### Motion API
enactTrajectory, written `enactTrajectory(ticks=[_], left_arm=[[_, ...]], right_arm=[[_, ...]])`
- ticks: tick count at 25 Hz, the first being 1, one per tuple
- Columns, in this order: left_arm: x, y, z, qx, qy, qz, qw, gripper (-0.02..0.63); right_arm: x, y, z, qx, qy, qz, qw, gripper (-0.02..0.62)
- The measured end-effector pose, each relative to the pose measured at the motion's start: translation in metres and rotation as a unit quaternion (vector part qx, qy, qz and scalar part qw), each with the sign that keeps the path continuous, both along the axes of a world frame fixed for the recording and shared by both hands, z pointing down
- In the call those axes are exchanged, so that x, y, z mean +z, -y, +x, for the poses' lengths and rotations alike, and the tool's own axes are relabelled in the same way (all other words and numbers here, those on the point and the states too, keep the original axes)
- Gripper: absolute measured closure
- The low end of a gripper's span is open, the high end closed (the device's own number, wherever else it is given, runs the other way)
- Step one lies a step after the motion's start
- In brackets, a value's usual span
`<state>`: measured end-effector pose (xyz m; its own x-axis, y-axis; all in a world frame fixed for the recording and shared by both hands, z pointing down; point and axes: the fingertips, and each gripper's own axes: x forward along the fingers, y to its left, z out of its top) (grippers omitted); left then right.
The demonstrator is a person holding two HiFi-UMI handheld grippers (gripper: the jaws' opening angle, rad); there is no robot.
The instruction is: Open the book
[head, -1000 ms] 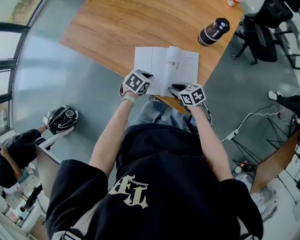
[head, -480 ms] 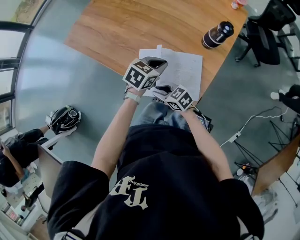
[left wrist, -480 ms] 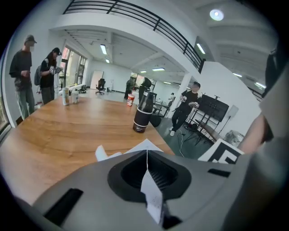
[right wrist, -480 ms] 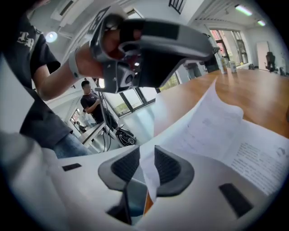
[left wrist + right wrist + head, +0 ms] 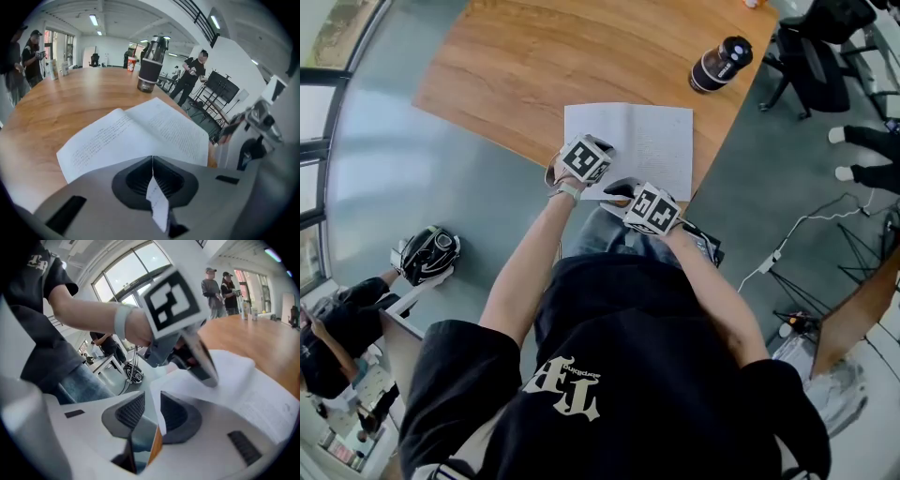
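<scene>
Grey plastic with dark ribbed pads, the left tongs (image 5: 152, 159) are clenched: the two pads meet in one thin line, and a narrow white sheet of paper (image 5: 157, 206) is pinched in this line and hangs out toward the camera. The right tongs (image 5: 151, 404) are released, with a clear gap between the pads. The corner of a white page (image 5: 161, 394) reaches into this gap and lies along the pad on the right of the frame, but the other pad does not press it. A thin orange-brown edge shows under it, and I cannot tell what it is. In the head view both tongs are at the lower edge of the book (image 5: 647, 141), the left one over its lower left corner and the right one just below the middle of that edge, close beside each other. The book lies open and flat, with printed pages up, on the wooden desk (image 5: 562, 56), near the desk's lower right edge, in the upper centre of the frame. A dark bottle (image 5: 719, 64) stands on the desk to the upper right, well apart from the book. A black helmet (image 5: 427, 253) is on the grey floor (image 5: 394, 141) at the left of the frame, and a black chair (image 5: 811, 56) stands at the upper right.
</scene>
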<state>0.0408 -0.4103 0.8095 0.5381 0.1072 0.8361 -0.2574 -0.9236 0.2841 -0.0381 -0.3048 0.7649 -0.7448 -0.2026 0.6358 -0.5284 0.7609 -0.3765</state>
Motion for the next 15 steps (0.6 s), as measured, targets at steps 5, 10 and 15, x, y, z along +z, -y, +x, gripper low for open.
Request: enactTrajectory(ticks=[5, 10, 15], left_arm=[[0.023, 0.007, -0.014, -0.045, 0.002, -0.001, 0.9990, 0.597], [0.027, 0.006, -0.015, -0.053, -0.002, -0.005, 0.9986, 0.597], [0.011, 0.009, -0.011, -0.054, -0.024, 0.004, 0.9982, 0.597]], right_arm=[[-0.018, 0.006, 0.063, 0.064, -0.048, 0.047, 0.996, 0.520], [-0.045, -0.006, 0.137, 0.151, -0.095, 0.075, 0.981, 0.520], [-0.078, -0.025, 0.188, 0.224, -0.104, 0.101, 0.964, 0.520]])
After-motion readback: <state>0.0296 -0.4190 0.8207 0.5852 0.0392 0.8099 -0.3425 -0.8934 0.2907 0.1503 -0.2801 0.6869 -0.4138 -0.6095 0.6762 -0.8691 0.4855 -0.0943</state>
